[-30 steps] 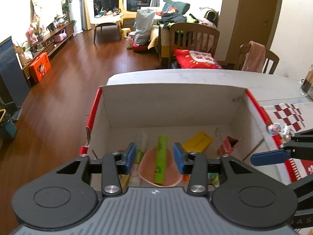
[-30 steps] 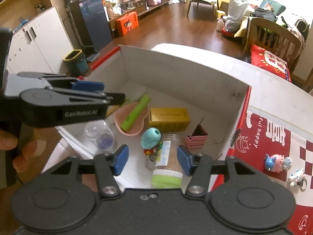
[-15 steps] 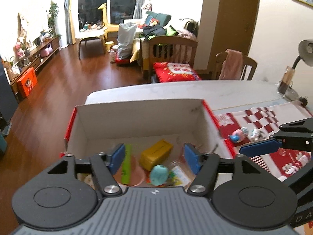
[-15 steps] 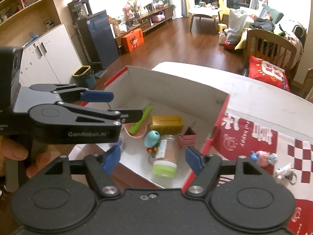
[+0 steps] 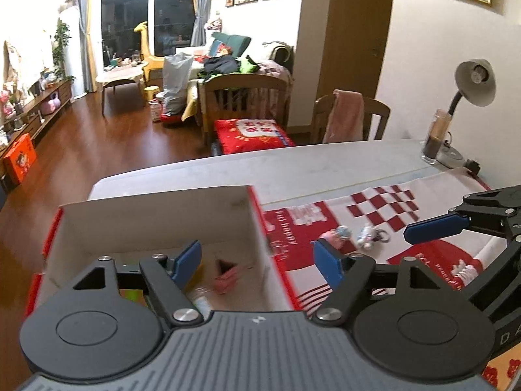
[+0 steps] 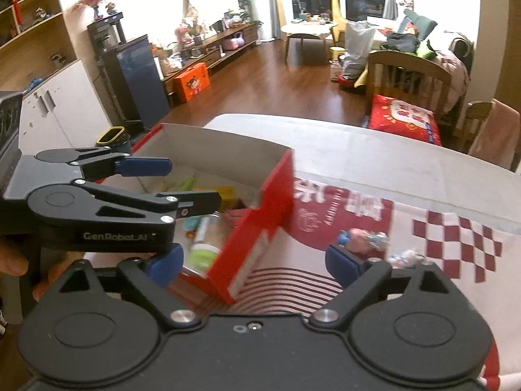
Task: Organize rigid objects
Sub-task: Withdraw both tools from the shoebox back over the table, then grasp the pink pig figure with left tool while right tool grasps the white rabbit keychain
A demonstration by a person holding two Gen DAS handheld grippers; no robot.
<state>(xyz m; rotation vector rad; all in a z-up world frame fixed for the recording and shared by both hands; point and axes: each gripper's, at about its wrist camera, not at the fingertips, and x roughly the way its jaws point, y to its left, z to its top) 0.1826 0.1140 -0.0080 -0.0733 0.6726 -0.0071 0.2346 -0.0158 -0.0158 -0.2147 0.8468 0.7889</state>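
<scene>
toys: two little figures, pink figure point(image 6: 358, 240) and white figure point(image 6: 407, 256), sit loose on the red cloth point(image 6: 342, 208), just right of the box point(image 6: 260, 224).
grippers: your right gripper point(image 6: 254, 262) and left gripper point(image 5: 257, 259) have both just been opening, nothing between the jaws.
risk: you're blurry; the figures could get knocked or skid.
box: clip that wall and you'll shove it.

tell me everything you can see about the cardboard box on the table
The cardboard box is open-topped, red outside and plain white inside, and looks like thin card. It stands upright at the table's end, its right wall along the edge of a red and white cloth. Inside lie a green-capped jar, a pink binder clip, a yellow carton and other small items, partly blurred. Neither gripper touches it.
</scene>
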